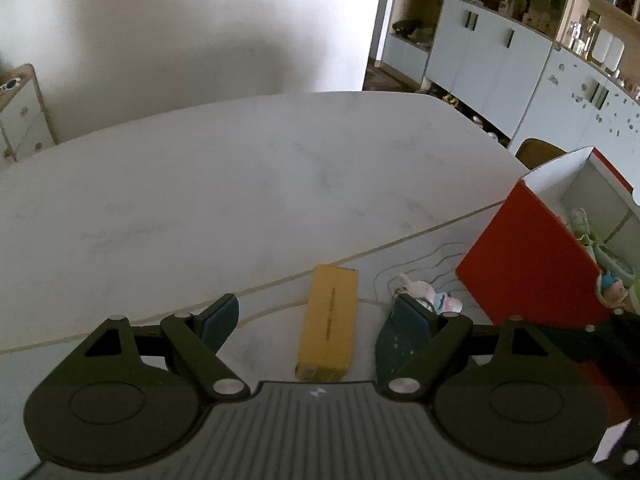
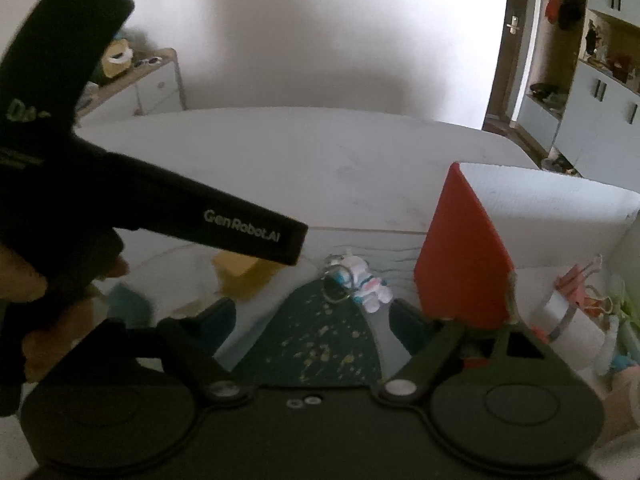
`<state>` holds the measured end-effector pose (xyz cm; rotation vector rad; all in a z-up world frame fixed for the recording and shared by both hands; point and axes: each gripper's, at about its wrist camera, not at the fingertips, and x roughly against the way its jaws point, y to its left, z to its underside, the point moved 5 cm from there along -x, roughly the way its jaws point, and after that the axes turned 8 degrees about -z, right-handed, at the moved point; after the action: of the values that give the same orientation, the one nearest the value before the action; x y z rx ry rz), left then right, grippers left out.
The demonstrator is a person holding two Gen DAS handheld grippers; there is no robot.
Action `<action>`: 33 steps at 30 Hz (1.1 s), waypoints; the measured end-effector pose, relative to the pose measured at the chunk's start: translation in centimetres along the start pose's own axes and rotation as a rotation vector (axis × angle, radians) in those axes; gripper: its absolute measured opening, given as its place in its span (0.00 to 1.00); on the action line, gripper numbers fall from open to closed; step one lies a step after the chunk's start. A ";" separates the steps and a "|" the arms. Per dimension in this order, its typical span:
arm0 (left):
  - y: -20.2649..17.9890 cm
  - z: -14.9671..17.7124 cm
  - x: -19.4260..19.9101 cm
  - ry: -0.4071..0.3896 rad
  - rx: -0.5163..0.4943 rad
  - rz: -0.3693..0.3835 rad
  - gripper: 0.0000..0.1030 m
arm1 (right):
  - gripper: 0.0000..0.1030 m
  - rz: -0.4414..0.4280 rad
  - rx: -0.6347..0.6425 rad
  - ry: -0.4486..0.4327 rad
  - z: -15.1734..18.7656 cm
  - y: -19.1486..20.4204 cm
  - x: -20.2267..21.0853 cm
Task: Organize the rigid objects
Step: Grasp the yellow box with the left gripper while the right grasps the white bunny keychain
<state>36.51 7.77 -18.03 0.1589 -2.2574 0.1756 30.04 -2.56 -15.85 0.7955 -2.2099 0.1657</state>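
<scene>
White desk [image 1: 224,184], broad and mostly bare. Red-and-white box [image 1: 532,256] standing open at right, trinkets inside. Yellow block [image 1: 328,324] lying flat near the desk's near edge, long axis running near to far, far end tipped slightly right. Probably stiff, light, smooth-faced; best pinched across its narrow width at mid-length. Small keychain figure [image 1: 424,294] just right of it. Left gripper [image 1: 316,316] fingers wide, straddling the block, empty. Right gripper [image 2: 310,322] fingers wide, empty.

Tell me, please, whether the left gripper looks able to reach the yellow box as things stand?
Probably yes: the left gripper is open with the yellow box lying lengthwise between its fingers, nothing on top. The keychain toy lies just beside it.
</scene>
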 end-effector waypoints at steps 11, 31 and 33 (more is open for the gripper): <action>-0.7 -0.2 -2.5 0.010 -0.029 0.014 0.79 | 0.60 0.064 -0.024 -0.009 -0.8 -0.8 -3.3; 1.8 1.3 -2.9 -0.002 0.003 -0.005 0.29 | 0.46 0.093 0.007 0.006 -0.8 -1.5 -5.9; 2.0 1.4 -2.8 -0.003 0.012 -0.009 0.29 | 0.40 0.103 0.004 0.009 -0.8 -1.6 -5.9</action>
<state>36.91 9.66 -21.24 0.1754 -2.2588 0.1841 34.46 -0.69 -19.66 0.6817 -2.2433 0.2236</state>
